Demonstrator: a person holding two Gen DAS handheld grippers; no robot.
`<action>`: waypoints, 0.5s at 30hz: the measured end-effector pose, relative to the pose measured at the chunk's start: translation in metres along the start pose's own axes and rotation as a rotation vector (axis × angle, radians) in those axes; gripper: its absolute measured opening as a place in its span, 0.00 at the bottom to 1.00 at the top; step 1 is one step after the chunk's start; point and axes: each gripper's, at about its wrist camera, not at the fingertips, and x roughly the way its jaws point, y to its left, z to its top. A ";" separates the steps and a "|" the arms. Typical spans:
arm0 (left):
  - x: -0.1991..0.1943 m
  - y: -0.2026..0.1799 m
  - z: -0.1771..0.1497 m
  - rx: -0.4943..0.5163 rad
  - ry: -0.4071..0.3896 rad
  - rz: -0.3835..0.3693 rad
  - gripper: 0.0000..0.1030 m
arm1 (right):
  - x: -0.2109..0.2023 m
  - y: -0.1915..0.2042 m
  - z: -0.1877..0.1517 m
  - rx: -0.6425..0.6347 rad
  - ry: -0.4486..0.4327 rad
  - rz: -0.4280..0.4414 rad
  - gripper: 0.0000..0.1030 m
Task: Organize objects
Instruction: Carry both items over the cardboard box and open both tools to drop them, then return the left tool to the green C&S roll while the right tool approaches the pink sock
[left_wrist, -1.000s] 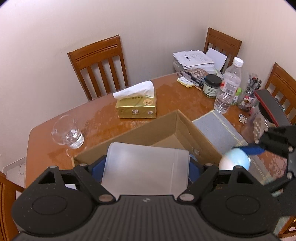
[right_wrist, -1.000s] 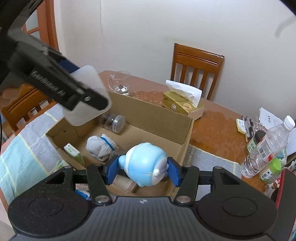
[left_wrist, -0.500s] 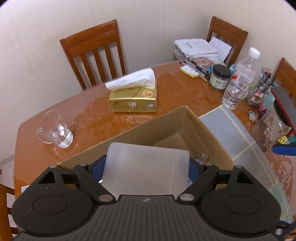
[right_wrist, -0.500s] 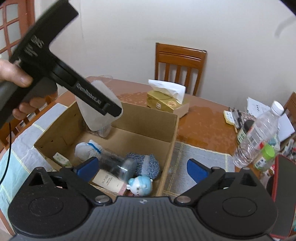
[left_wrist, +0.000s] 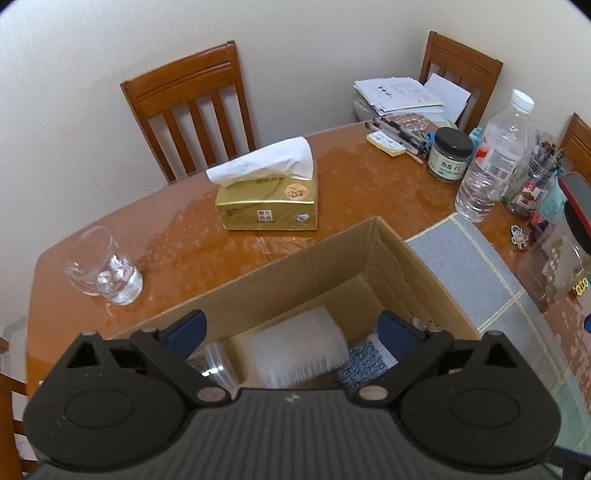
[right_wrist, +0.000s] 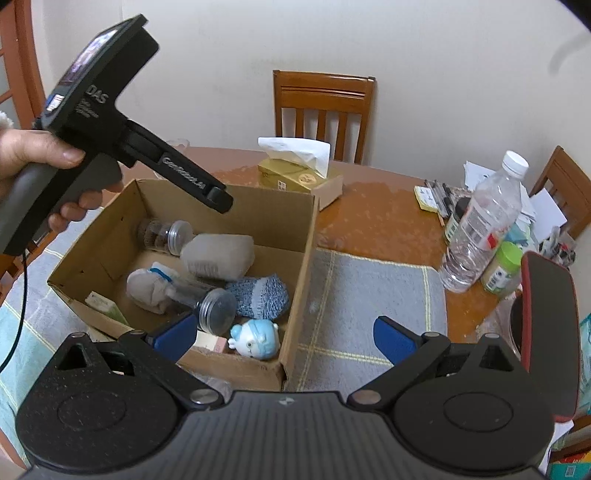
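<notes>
- The right hand-held gripper is held wide open, nothing between its pads, just opened.
- The left hand-held gripper, jaws just opened, is spread above the white bottle lying in the cardboard box.
- The box is seen on the worktop.

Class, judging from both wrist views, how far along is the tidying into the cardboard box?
Done: the cardboard box holds the frosted bottle, blue toy, sock and jars.
In hand: nothing; the left gripper has just been opening with nothing gripped, and the right gripper is open and empty.
Left: perhaps the tissue box, glass and water bottle on the table.
</notes>
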 end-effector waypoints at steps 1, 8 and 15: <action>-0.004 0.000 -0.003 0.004 -0.008 -0.002 0.96 | -0.001 0.000 -0.002 0.001 0.000 -0.002 1.00; -0.030 0.002 -0.024 -0.011 -0.033 0.020 0.96 | 0.001 0.004 -0.016 0.008 0.024 0.001 1.00; -0.056 -0.002 -0.056 -0.020 -0.059 0.053 0.96 | -0.001 0.008 -0.040 0.031 0.038 0.014 1.00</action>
